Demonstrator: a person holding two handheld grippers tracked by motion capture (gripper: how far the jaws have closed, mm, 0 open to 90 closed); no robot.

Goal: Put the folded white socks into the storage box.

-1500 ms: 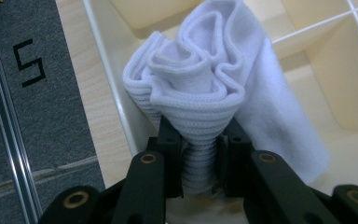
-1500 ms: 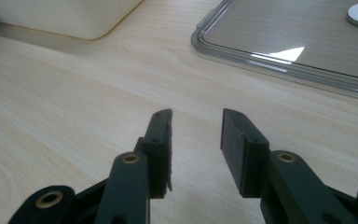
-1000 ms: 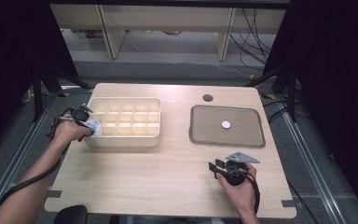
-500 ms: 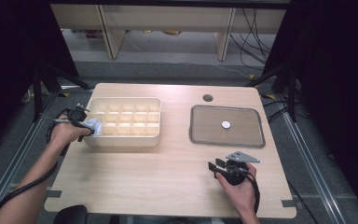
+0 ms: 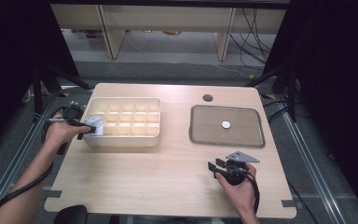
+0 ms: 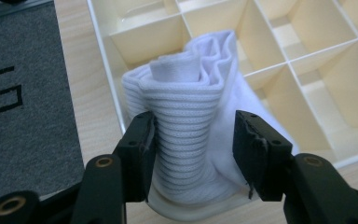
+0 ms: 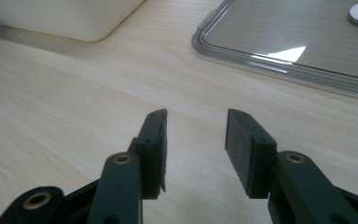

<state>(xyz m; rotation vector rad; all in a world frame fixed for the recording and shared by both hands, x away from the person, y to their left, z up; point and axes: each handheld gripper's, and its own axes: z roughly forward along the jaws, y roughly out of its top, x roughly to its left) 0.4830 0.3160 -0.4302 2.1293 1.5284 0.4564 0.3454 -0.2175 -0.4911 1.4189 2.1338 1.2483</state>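
At the frame's left, the left gripper (image 6: 193,135) pinches a rolled white sock (image 6: 196,121) over the divided box (image 5: 135,140), where it could snag a divider and unroll, while the right gripper (image 7: 195,149) idles half-open, empty.

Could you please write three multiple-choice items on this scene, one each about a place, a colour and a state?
1. Where is the rolled sock?
A. on the grey tray
B. at the left end of the divided box
C. on the floor

2. What colour is the sock?
A. white
B. black
C. red

3. How is the right gripper?
A. shut on a disc
B. shut on the sock
C. open, holding nothing

Answers:
1 B, the left gripper grips it over the box's end compartment.
2 A, its ribbed cuff is white.
3 C, bare table shows between its jaws.
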